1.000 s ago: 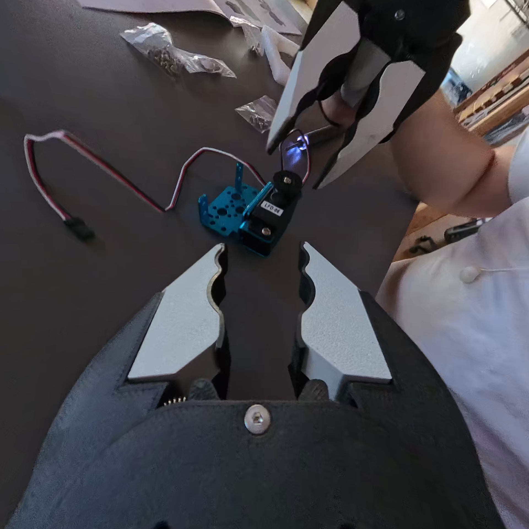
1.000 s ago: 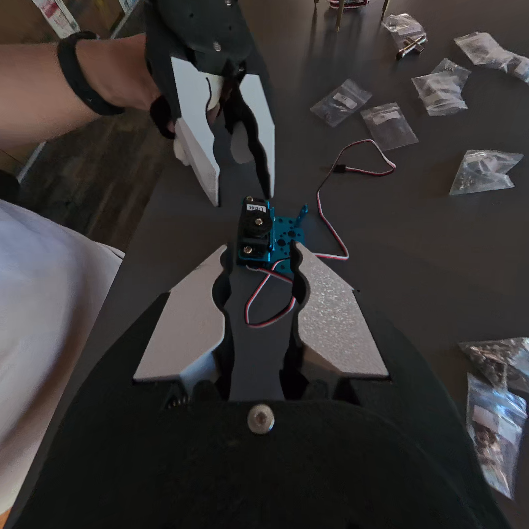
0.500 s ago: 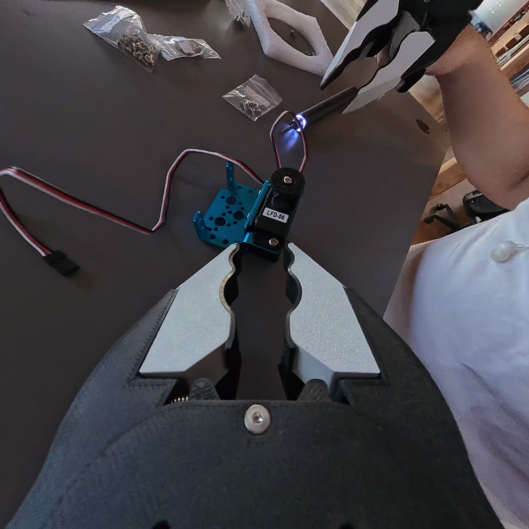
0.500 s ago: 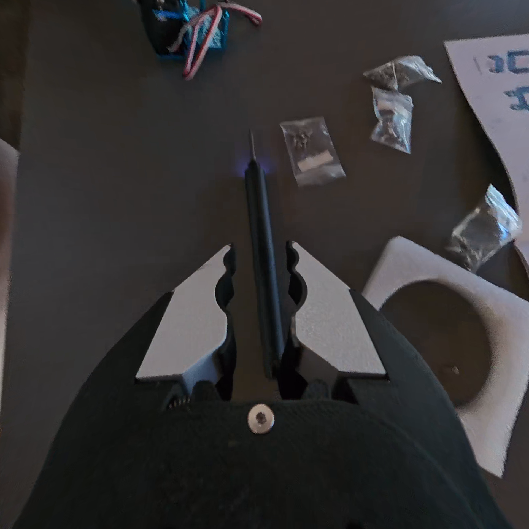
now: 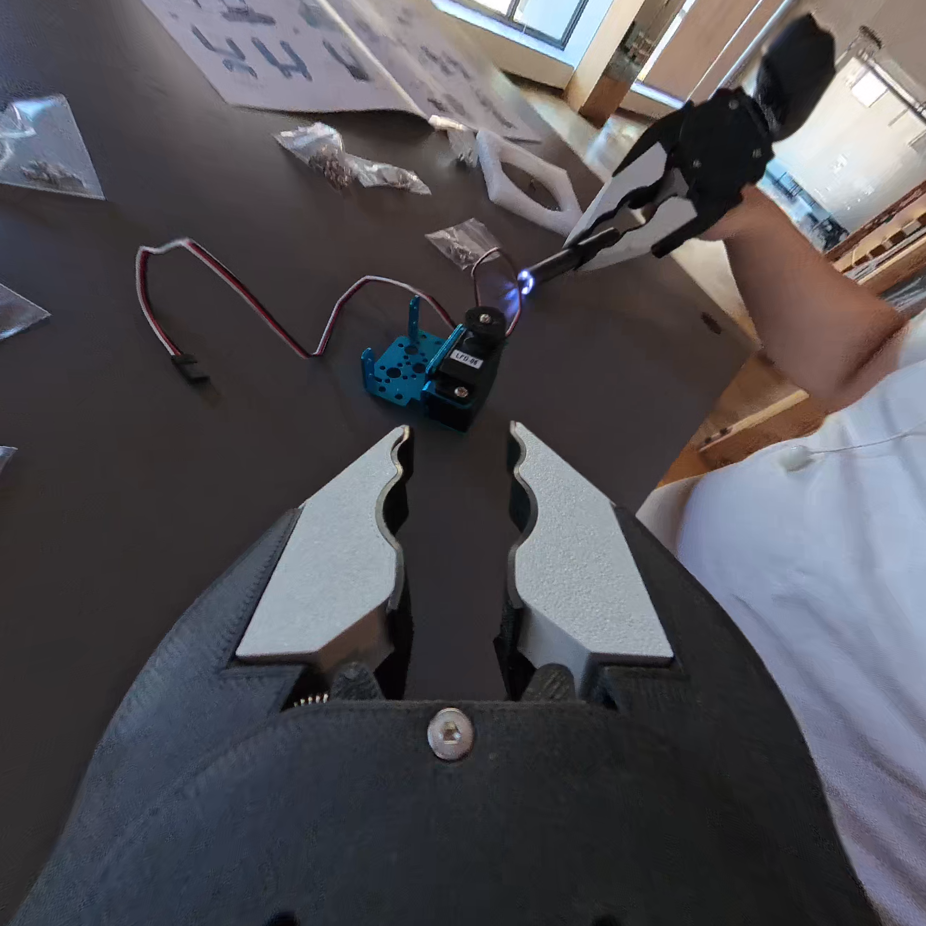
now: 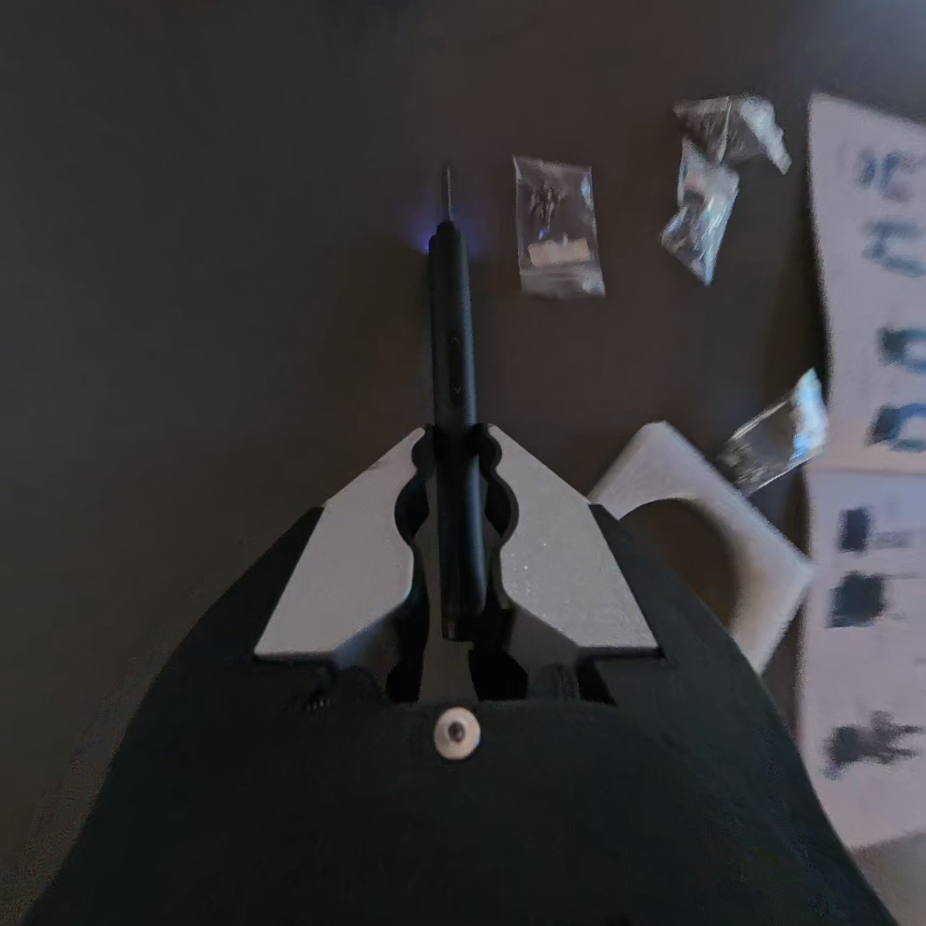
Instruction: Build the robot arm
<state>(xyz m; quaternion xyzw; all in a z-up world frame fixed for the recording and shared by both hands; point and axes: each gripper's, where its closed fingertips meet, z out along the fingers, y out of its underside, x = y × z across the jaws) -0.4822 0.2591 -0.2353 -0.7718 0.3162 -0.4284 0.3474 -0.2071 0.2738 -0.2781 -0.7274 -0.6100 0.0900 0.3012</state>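
Left gripper (image 5: 458,436) spread wide, empty, just below the black servo in blue bracket (image 5: 441,371) mid-frame, right gripper (image 6: 453,431) clamped on a black electric screwdriver (image 6: 451,351), its lit tip pointing up-frame

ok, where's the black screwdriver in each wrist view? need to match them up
Left wrist view: the black screwdriver is upper right, clamped in the far right claw, its lit tip pointing toward the blue bracket.
Right wrist view: centre, gripped between the fingers, tip pointing up the picture.
Shared landmark: the white foam piece on the dark table.
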